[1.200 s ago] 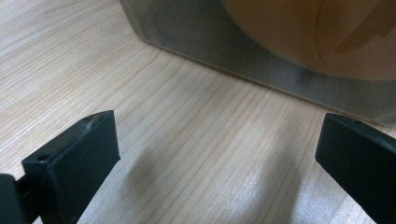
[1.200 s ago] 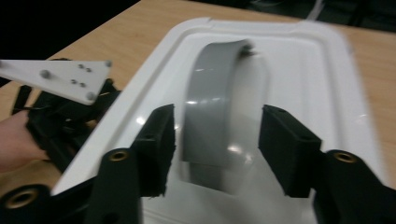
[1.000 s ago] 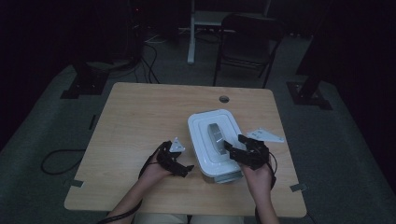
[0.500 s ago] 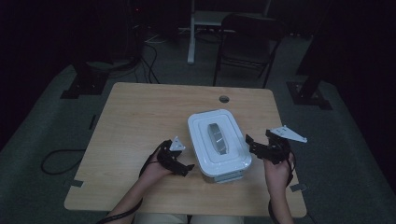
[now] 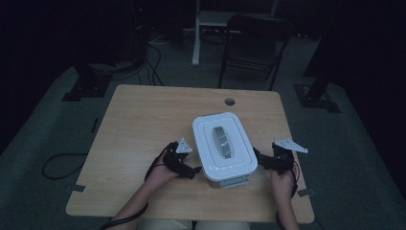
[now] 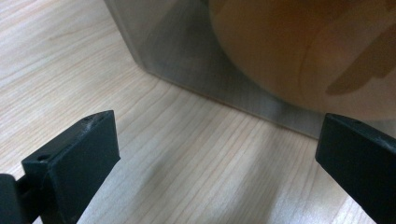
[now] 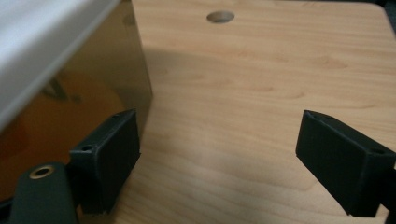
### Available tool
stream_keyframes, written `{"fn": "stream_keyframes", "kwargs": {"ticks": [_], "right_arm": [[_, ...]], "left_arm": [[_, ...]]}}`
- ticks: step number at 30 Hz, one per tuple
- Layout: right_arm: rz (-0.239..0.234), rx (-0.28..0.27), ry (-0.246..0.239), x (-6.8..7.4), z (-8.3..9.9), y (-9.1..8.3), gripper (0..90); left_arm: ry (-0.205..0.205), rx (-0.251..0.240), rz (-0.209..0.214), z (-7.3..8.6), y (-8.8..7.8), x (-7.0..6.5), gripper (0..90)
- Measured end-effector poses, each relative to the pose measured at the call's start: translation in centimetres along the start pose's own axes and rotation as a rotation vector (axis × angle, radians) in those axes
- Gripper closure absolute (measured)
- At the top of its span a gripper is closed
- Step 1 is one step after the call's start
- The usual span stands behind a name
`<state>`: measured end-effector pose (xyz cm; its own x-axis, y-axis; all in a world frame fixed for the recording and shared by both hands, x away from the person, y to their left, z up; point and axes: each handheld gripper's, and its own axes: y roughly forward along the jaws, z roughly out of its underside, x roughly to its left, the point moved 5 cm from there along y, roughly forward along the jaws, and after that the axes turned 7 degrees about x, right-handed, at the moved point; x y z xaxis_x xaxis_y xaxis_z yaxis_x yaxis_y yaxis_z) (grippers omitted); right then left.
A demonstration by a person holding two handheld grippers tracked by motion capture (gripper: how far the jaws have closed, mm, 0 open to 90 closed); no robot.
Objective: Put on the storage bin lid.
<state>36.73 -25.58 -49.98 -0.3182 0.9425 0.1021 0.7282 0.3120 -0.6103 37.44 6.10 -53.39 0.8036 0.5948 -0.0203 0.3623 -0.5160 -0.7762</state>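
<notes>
White-lidded, the container (image 5: 223,146) sits mid-table between both spread-jawed, empty grippers, left gripper (image 5: 191,168) and right gripper (image 5: 258,155), whose jaws have just been opening; an uneven squeeze on its smooth walls could skid or tip it.

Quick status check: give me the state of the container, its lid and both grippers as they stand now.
Container: upright on the table, held by neither gripper.
Lid: on, seated flat on the container.
Left gripper: open, empty, low beside the container's left side.
Right gripper: jaws just opened wide, nothing between them, beside the container's right side.
</notes>
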Motion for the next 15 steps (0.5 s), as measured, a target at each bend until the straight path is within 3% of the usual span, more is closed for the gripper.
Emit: {"fn": "stream_keyframes", "kwargs": {"ticks": [5, 7, 15], "right_arm": [[-0.006, 0.044, -0.007, 0.1, 1.4, 1.1, 12.2], [-0.024, 0.065, -0.029, 0.8, 2.0, 1.7, 12.1], [-0.075, 0.067, -0.012, 1.6, 2.6, 1.9, 13.7]], "left_arm": [[0.004, 0.001, 0.005, -0.2, 0.0, -0.1, 0.2], [0.004, 0.003, 0.011, -0.3, 0.1, -0.1, 0.2], [0.001, 0.006, 0.003, 0.0, -0.2, 0.2, 0.2]]}}
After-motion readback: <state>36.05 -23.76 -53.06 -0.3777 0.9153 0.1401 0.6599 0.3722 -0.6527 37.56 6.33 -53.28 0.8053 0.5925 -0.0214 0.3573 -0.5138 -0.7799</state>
